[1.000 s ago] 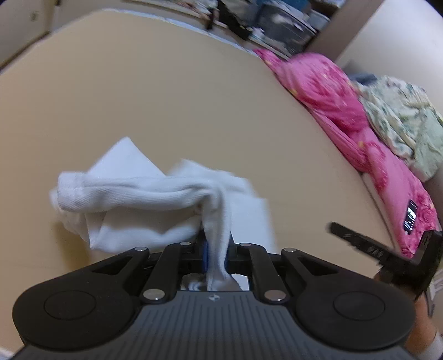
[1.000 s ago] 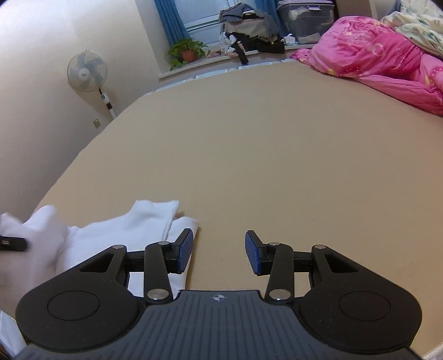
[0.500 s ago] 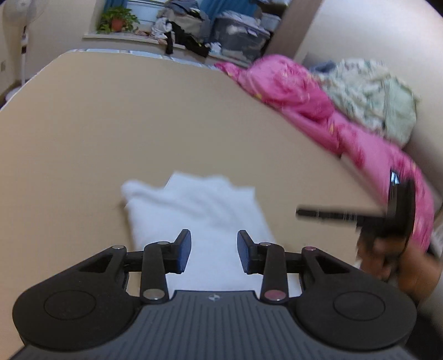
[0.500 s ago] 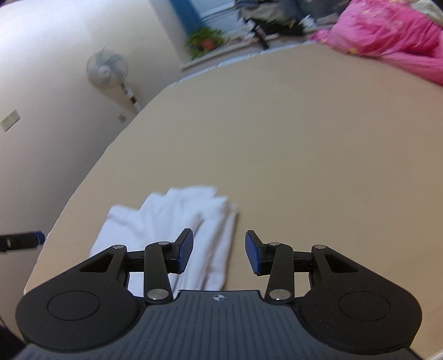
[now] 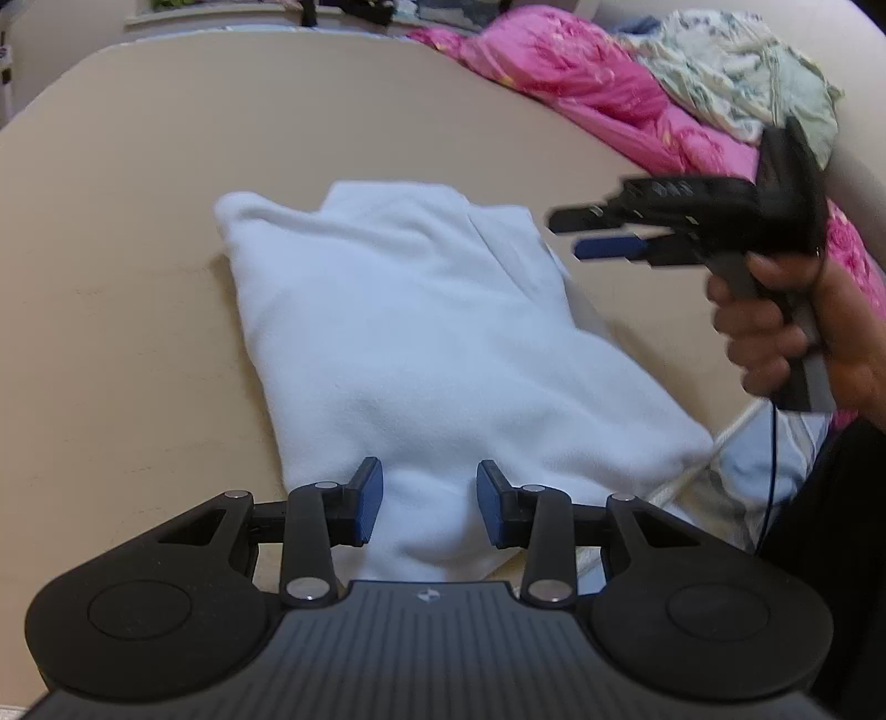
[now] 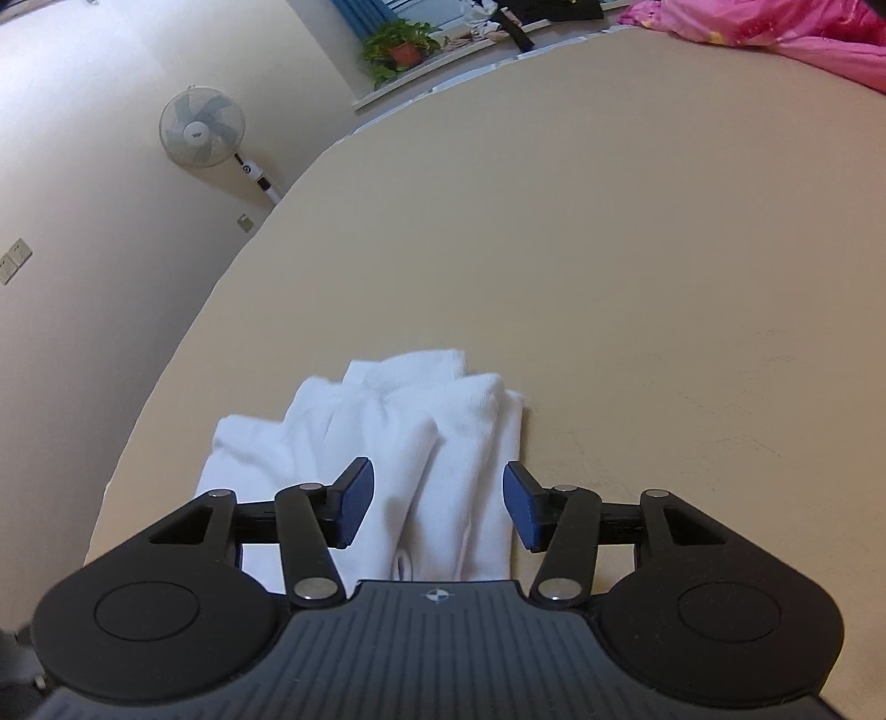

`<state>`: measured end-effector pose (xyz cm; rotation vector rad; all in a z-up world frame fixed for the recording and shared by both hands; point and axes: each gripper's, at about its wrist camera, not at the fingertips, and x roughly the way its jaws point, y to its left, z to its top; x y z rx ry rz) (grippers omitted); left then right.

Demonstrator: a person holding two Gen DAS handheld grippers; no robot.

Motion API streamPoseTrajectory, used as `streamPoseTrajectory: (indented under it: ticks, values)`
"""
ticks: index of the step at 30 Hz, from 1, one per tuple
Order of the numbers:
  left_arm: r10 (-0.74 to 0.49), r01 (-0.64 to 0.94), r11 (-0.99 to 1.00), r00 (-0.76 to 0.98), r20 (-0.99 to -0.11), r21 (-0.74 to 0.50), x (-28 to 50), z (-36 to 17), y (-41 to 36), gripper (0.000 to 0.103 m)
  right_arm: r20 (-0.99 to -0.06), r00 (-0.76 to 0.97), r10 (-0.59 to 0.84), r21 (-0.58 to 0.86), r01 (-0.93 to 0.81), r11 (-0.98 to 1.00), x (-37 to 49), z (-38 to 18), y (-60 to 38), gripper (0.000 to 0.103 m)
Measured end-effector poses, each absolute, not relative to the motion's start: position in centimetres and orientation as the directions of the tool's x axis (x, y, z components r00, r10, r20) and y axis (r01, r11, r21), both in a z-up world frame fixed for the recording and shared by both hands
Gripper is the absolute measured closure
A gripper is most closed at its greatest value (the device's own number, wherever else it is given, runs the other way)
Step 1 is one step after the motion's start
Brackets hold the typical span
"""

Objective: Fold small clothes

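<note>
A small white garment lies folded into a thick bundle on the tan bed surface. My left gripper is open and empty, its blue pads just above the bundle's near end. My right gripper is open and empty over the garment in the right wrist view. It also shows in the left wrist view, held in a hand above the bundle's right edge.
A pink quilt and a pale floral blanket are heaped along the right side. A standing fan and a potted plant stand by the far wall. The bed's left edge is near the garment.
My left gripper let go of the white cloth and opened. The garment now lies flat in a folded bundle. My right gripper moved left to hover over it.
</note>
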<state>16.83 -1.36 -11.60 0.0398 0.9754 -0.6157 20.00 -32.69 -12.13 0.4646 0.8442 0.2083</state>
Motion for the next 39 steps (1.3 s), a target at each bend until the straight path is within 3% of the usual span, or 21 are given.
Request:
streamPoseTrajectory:
  ticks: [5, 6, 7, 9, 11, 15, 18, 19, 21, 23, 28, 29, 30, 32, 34, 36, 39]
  values:
    - [-0.46, 0.535, 0.82, 0.405, -0.79, -0.203, 17.1, -11.9, -2.2, 0.061, -0.685, 0.644, 0.34, 0.453, 0.011, 0.892, 21.6, -13.3, -31.5, 0.053]
    - [-0.462, 0.536, 0.819, 0.404, -0.789, -0.205, 17.1, -12.0, -2.1, 0.061, -0.667, 0.682, 0.301, 0.414, 0.003, 0.91, 21.5, -12.8, -30.9, 0.083]
    - [-0.464, 0.536, 0.818, 0.403, -0.788, -0.208, 17.1, -12.0, -2.0, 0.061, -0.64, 0.723, 0.259, 0.354, -0.021, 0.935, 21.3, -12.0, -30.1, 0.102]
    - [-0.468, 0.54, 0.816, 0.403, -0.786, -0.208, 16.8, -11.8, -1.6, 0.061, -0.539, 0.798, 0.272, 0.313, -0.11, 0.943, 20.5, -10.0, -29.1, 0.103]
    - [-0.472, 0.539, 0.814, 0.402, -0.785, -0.214, 16.9, -11.8, -1.6, 0.061, -0.467, 0.854, 0.23, 0.31, -0.086, 0.947, 20.0, -8.5, -29.6, 0.103]
    - [-0.476, 0.541, 0.812, 0.4, -0.783, -0.218, 16.8, -11.8, -1.8, 0.061, -0.563, 0.821, 0.1, 0.336, 0.116, 0.935, 21.1, -9.7, -33.3, 0.103]
    - [-0.469, 0.542, 0.814, 0.402, -0.786, -0.209, 16.8, -11.8, -1.8, 0.06, -0.587, 0.752, 0.3, 0.492, 0.037, 0.87, 21.2, -10.6, -33.9, 0.098]
    - [-0.468, 0.54, 0.815, 0.403, -0.786, -0.208, 16.7, -11.7, -1.8, 0.06, -0.586, 0.734, 0.344, 0.505, -0.001, 0.863, 20.9, -10.6, -33.5, 0.094]
    - [-0.466, 0.536, 0.818, 0.404, -0.787, -0.209, 16.7, -11.6, -1.7, 0.06, -0.622, 0.705, 0.341, 0.455, -0.029, 0.89, 20.4, -10.9, -31.9, 0.062]
    - [-0.463, 0.535, 0.819, 0.407, -0.787, -0.205, 16.6, -11.6, -1.8, 0.06, -0.671, 0.668, 0.322, 0.427, -0.006, 0.904, 20.4, -11.8, -31.1, 0.055]
    - [-0.463, 0.535, 0.82, 0.409, -0.787, -0.204, 16.4, -11.6, -1.6, 0.06, -0.716, 0.638, 0.282, 0.377, 0.013, 0.926, 20.2, -12.5, -29.8, 0.055]
    - [-0.464, 0.535, 0.819, 0.408, -0.786, -0.206, 16.4, -11.6, -1.5, 0.06, -0.701, 0.654, 0.285, 0.374, -0.004, 0.928, 20.0, -12.3, -29.6, 0.07]
    - [-0.466, 0.535, 0.819, 0.408, -0.785, -0.208, 16.5, -11.5, -1.4, 0.06, -0.686, 0.67, 0.284, 0.363, -0.024, 0.932, 20.0, -11.8, -29.4, 0.094]
    - [-0.47, 0.535, 0.818, 0.407, -0.783, -0.212, 16.6, -11.5, -1.4, 0.06, -0.633, 0.715, 0.296, 0.334, -0.093, 0.938, 19.4, -10.5, -28.9, 0.095]
    - [-0.48, 0.541, 0.812, 0.402, -0.78, -0.22, 16.6, -11.5, -1.6, 0.06, -0.521, 0.796, 0.308, 0.302, -0.166, 0.939, 18.5, -8.2, -28.6, 0.096]
    - [-0.503, 0.557, 0.796, 0.389, -0.772, -0.238, 16.5, -11.5, -1.8, 0.06, -0.465, 0.846, 0.261, 0.317, -0.115, 0.941, 18.5, -6.4, -30.0, 0.096]
    - [-0.53, 0.598, 0.764, 0.365, -0.765, -0.243, 16.1, -11.5, -2.7, 0.06, -0.562, 0.812, 0.161, 0.238, -0.027, 0.971, 20.2, -7.8, -31.3, 0.092]
